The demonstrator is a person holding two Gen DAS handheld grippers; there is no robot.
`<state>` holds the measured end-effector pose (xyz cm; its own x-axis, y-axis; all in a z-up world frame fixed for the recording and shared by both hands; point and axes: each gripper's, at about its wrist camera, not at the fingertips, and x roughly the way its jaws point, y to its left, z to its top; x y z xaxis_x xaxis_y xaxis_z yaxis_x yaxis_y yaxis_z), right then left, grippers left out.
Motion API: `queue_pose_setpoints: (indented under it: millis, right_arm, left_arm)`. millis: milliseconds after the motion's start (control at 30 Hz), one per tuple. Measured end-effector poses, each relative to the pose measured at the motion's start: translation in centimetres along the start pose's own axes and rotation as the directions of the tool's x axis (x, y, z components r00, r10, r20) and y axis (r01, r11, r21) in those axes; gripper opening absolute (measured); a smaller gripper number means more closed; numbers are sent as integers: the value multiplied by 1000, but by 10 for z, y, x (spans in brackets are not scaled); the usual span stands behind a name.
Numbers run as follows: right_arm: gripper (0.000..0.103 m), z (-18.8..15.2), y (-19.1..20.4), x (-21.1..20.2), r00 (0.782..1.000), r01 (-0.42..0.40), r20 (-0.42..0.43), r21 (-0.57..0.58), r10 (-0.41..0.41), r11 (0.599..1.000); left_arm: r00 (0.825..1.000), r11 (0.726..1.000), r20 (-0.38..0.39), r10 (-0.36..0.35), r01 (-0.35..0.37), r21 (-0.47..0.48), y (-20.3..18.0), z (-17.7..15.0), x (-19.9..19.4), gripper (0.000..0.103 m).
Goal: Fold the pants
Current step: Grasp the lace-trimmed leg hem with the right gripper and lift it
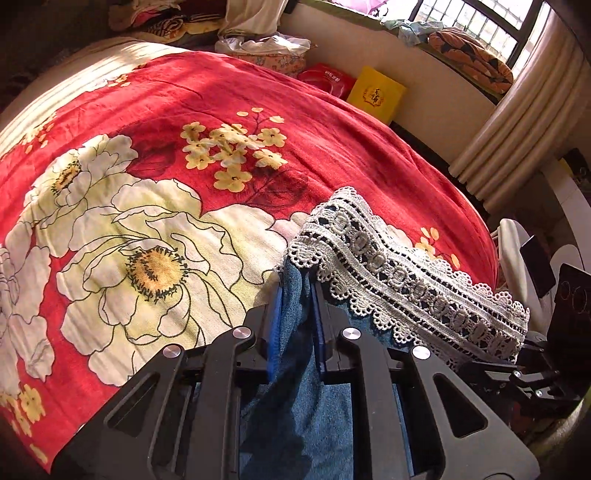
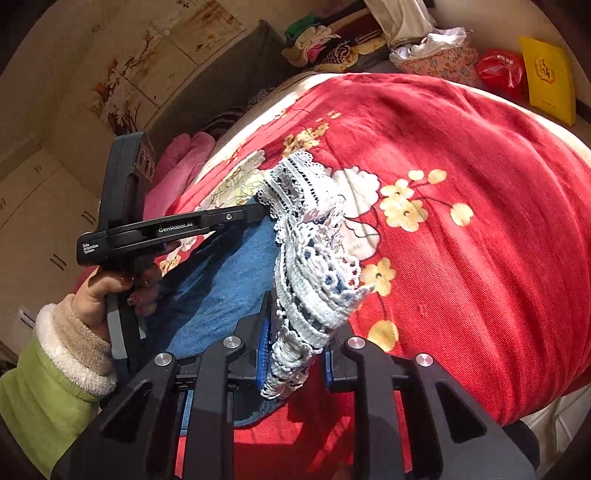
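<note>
A red blanket [image 1: 351, 155] with big white and yellow flowers covered the bed, striped by sunlight at its far edge. Beyond it stood a yellow box [image 1: 376, 94] and a red bag [image 1: 325, 79] against a pale wall, with piled clothes [image 2: 325, 40] at the head and a curtain [image 1: 517, 122] beside a barred window [image 1: 484, 22]. The pants [image 1: 295, 369], blue with a white lace hem [image 1: 406, 280], hung lifted just above the blanket's near edge. The left gripper [image 1: 295, 295] pinched the blue cloth below the lace. The right gripper [image 2: 295, 332] had its fingers closed on the bunched lace. A hand [image 2: 99, 295] in a green sleeve [image 2: 40, 391] held the left gripper's handle.
</note>
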<state>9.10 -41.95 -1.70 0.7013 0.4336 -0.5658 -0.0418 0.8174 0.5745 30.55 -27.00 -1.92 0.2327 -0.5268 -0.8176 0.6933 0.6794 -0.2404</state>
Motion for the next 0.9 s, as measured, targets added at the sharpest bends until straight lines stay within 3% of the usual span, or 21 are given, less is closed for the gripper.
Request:
queue_pose_setpoints:
  millis: [167,267,500,567,700,800,900]
  right_arm:
    - [20,0,47,-15,998,-37,36,-154,43,987]
    - [20,-7,80,-18,996,-69,35,-264,81,962]
    - [20,-40,146,20,986,-164,-100,-443,133,881]
    - [20,-54,159,38,984,-163,-144,-479,105,863]
    - [20,-85,181,63,983,-125,-182,-578,23,807]
    - [23,-102,192,72,983,-111,-184,-643,-12,758]
    - [25,-114,203,80,980,-117,-198,-691,-31,714]
  left_arm:
    - [993,995,98,-63,70,-65,15,-12,-44,7]
    - [985,991,158,-63,81,-110,29,-25,-75,7]
    - [975,968,219,-29,82,-235,64,-77,-111,8]
    - [978,950,210,-16,81,-301,79,-93,-109,12]
    - [978,879,206,-28,123,-461,110,-129,-106,39]
    - [959,815,271,-81,220,-536,125,-150,-120,50]
    - [943,791,318,-97,267,-551,130,-163,-140,59]
